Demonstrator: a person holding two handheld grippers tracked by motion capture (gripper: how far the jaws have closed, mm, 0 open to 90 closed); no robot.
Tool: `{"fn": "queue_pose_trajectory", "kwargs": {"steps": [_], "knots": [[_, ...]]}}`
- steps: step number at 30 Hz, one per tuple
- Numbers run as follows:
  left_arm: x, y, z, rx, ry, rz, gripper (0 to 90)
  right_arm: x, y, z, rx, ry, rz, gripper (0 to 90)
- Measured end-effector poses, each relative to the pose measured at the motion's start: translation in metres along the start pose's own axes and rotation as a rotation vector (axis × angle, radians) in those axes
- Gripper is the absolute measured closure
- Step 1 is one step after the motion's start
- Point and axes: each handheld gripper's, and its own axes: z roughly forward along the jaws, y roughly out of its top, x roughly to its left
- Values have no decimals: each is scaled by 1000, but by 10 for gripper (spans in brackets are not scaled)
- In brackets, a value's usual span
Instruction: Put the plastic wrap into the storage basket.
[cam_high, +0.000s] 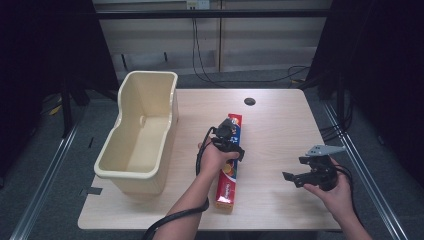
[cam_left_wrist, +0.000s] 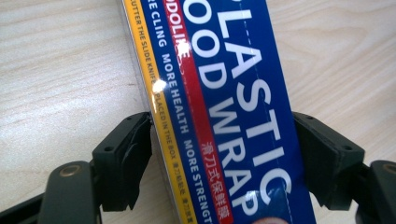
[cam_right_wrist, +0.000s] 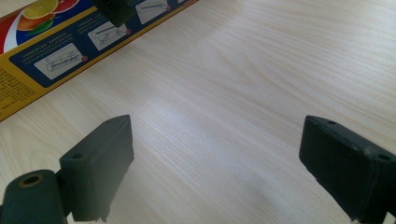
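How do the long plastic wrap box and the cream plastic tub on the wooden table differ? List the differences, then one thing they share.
1. The long blue, red and yellow plastic wrap box is slim and closed; the cream plastic tub is wide, deep and open-topped.
2. The box is brightly printed; the tub is plain.
3. The left gripper straddles the box; nothing touches the tub.

Both rest lengthwise on the wooden table.

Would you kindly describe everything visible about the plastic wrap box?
The plastic wrap box is a long, narrow, glossy carton, apparently cardboard, mostly blue with red and yellow stripes, white lettering and fruit pictures. It lies flat on the wooden table, right of the cream bin. The left gripper straddles it, pads against both long sides.
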Motion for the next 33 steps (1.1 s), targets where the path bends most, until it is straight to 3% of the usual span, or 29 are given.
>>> {"fn": "queue_pose_trajectory", "kwargs": {"steps": [1, 8, 10, 13, 16, 18, 21, 27, 29, 33], "knots": [[-1, 1, 0, 3, 12, -16, 246, 0, 0, 0, 0, 0, 0, 99], [-8, 5, 4, 32, 76, -11, 265, 0, 0, 0, -1, 4, -7, 99], [-8, 6, 2, 43, 79, -21, 290, 0, 0, -1, -1, 1, -5, 99], [-9, 9, -4, 55, 117, -36, 352, -1, 0, 0, -3, 4, -3, 99], [-5, 8, -8, 67, 128, 2, 397, -1, 0, -1, -5, 5, -4, 99], [-3, 7, -11, 103, 122, 14, 400, -1, 0, -1, -7, 4, -5, 99], [1, 7, -15, 119, 101, 23, 403, 0, 0, 0, -5, 7, -13, 99], [4, 12, -31, 165, 108, 22, 405, 0, 0, 1, 0, 7, -19, 94], [5, 13, -38, 169, 94, 4, 405, 0, 0, 1, -1, 3, -19, 94], [4, 16, -52, 174, 88, 22, 405, 0, 0, 0, -5, 1, -17, 90]]}}
